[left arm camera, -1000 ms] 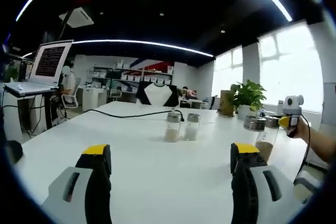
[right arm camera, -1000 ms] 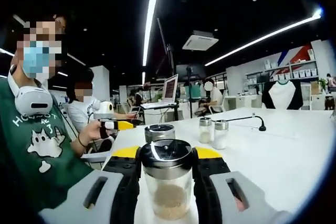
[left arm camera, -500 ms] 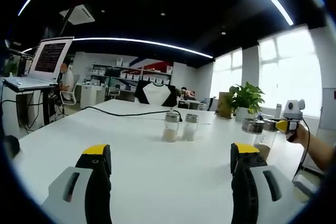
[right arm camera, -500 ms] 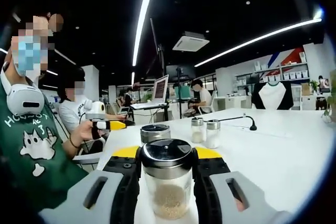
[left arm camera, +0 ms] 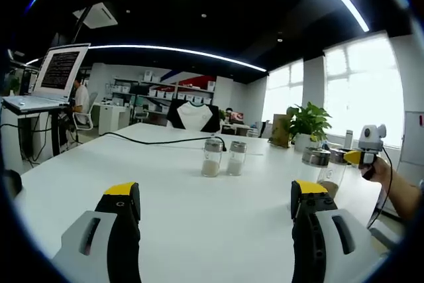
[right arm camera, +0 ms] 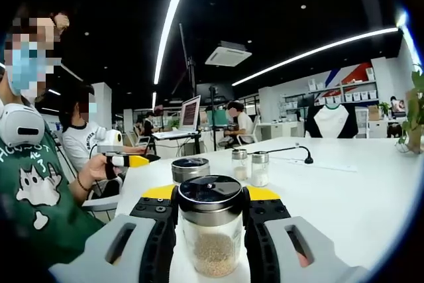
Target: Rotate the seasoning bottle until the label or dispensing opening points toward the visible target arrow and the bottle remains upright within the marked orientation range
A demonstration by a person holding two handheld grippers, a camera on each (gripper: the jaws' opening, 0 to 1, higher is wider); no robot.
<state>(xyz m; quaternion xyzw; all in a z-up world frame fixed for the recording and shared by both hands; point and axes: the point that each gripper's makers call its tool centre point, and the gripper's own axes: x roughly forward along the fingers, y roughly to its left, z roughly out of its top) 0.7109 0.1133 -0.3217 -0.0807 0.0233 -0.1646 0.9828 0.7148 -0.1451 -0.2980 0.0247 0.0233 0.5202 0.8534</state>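
My right gripper (right arm camera: 211, 226) clamps the seasoning bottle (right arm camera: 211, 233) between both jaws, just below its dark metal cap, so a turn of my wrist turns the bottle while it stays upright. The bottle sits near the white table's (right arm camera: 344, 197) edge. A second capped jar (right arm camera: 190, 169) stands just behind it, close enough to be knocked as I turn. Two small shakers (right arm camera: 250, 168) and a black cable (left arm camera: 159, 141) lie farther off. I see no target arrow. My left gripper (left arm camera: 212, 203) hangs with jaws spread wide, holding nothing.
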